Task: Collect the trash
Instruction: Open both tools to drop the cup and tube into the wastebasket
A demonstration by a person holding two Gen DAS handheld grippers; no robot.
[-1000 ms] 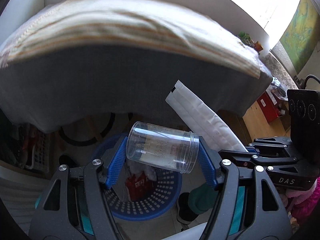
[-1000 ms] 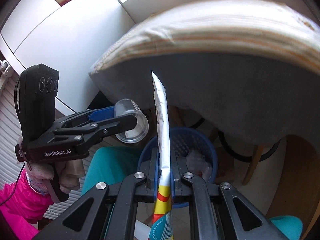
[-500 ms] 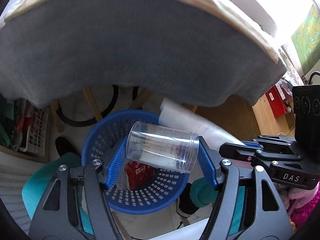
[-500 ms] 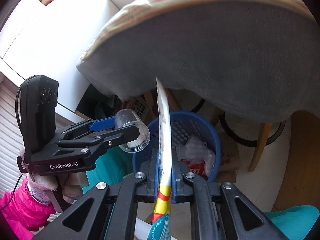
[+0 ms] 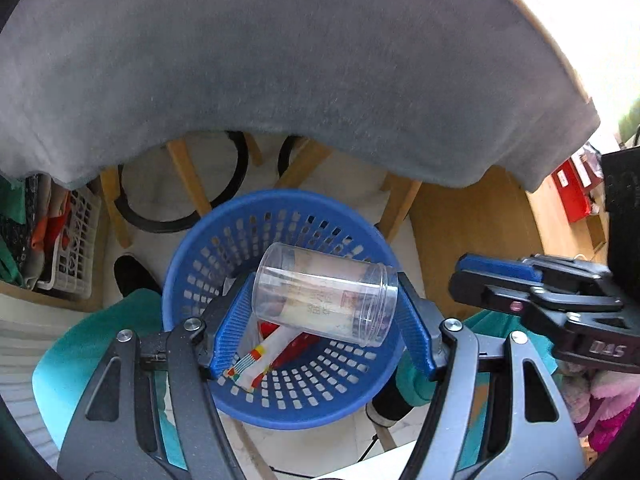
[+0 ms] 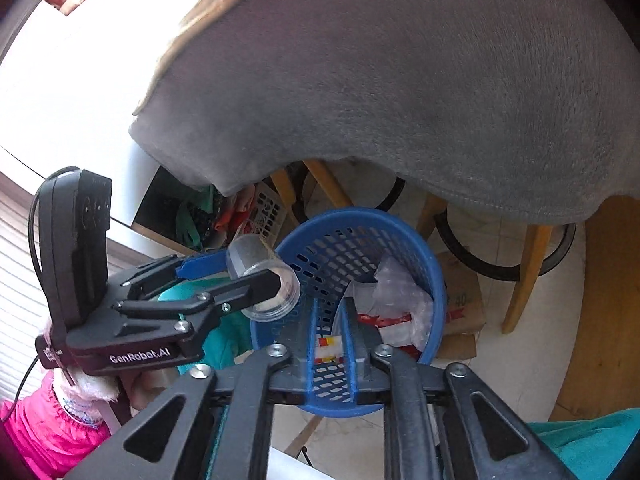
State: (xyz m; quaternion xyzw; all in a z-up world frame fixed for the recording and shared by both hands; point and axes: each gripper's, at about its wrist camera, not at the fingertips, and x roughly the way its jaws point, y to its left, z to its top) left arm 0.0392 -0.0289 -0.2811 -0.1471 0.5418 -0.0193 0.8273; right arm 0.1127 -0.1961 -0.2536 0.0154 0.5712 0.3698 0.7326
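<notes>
My left gripper (image 5: 324, 320) is shut on a clear plastic jar (image 5: 325, 294) lying sideways, held just above the blue perforated basket (image 5: 224, 240). The jar also shows in the right wrist view (image 6: 266, 282) at the basket's left rim (image 6: 360, 216). My right gripper (image 6: 330, 332) stands slightly open and empty over the basket. The white snack wrapper with coloured stripes (image 5: 256, 362) lies inside the basket, also in the right wrist view (image 6: 330, 346), beside red packaging (image 6: 384, 318) and crumpled clear plastic (image 6: 394, 284).
A grey tablecloth (image 5: 280, 60) hangs over the table edge above the basket. Wooden chair legs (image 5: 188, 176) with black rings stand behind it. A white crate (image 5: 76, 236) is on the left, a cardboard box (image 6: 460, 300) on the right. Teal-clad knees flank the basket.
Both grippers dropped lower over the basket. My right gripper opened and the long white wrapper fell from it into the basket. The left gripper kept the jar.
</notes>
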